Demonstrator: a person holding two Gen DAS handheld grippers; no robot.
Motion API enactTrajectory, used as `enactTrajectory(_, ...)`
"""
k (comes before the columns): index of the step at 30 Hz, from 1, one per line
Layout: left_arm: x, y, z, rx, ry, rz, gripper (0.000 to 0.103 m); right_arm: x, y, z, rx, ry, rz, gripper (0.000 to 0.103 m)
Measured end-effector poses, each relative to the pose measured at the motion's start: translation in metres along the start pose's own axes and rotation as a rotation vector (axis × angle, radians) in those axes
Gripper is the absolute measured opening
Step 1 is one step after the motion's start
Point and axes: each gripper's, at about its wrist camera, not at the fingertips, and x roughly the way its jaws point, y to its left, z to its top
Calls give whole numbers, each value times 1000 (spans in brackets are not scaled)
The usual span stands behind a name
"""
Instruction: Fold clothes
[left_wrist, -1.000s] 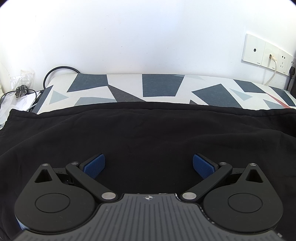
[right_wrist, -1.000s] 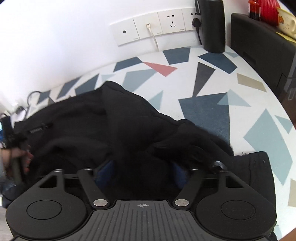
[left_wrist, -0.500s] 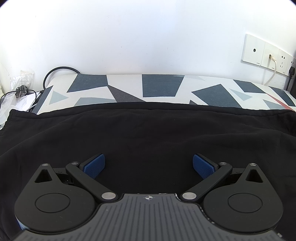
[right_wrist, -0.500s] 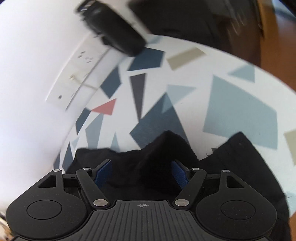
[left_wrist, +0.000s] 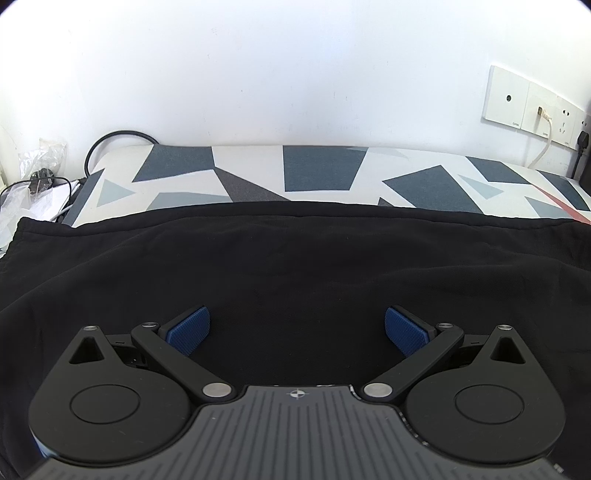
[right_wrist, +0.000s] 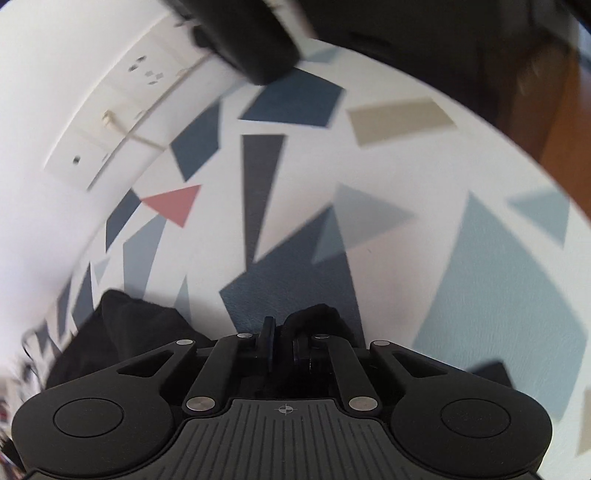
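- Left wrist view: the left gripper sits at lower centre, its blue pads spread wide with nothing between them, over a black garment spread flat across the middle of the frame.
- Behind the garment, a tabletop patterned with triangles meets a white wall; wall sockets at upper right.
- Right wrist view, blurred: the right gripper at lower centre pinches a fold of the black garment; more cloth bunches at lower left.
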Motion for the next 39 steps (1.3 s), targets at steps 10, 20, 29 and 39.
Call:
enactTrajectory(10, 13, 23, 23, -108, 113, 90, 103, -68, 13, 35, -101, -579, 59, 3)
enactTrajectory(20, 32, 27, 42, -106, 117, 101, 103, 29, 37, 93, -256, -424, -124, 8)
enactTrajectory(29, 40, 38, 54, -76, 148, 76, 103, 19, 71, 64, -383, -457, -307, 102)
enactTrajectory(39, 52, 50, 59, -111, 111, 88, 103, 97, 137, 13, -619, -100, -252, 102)
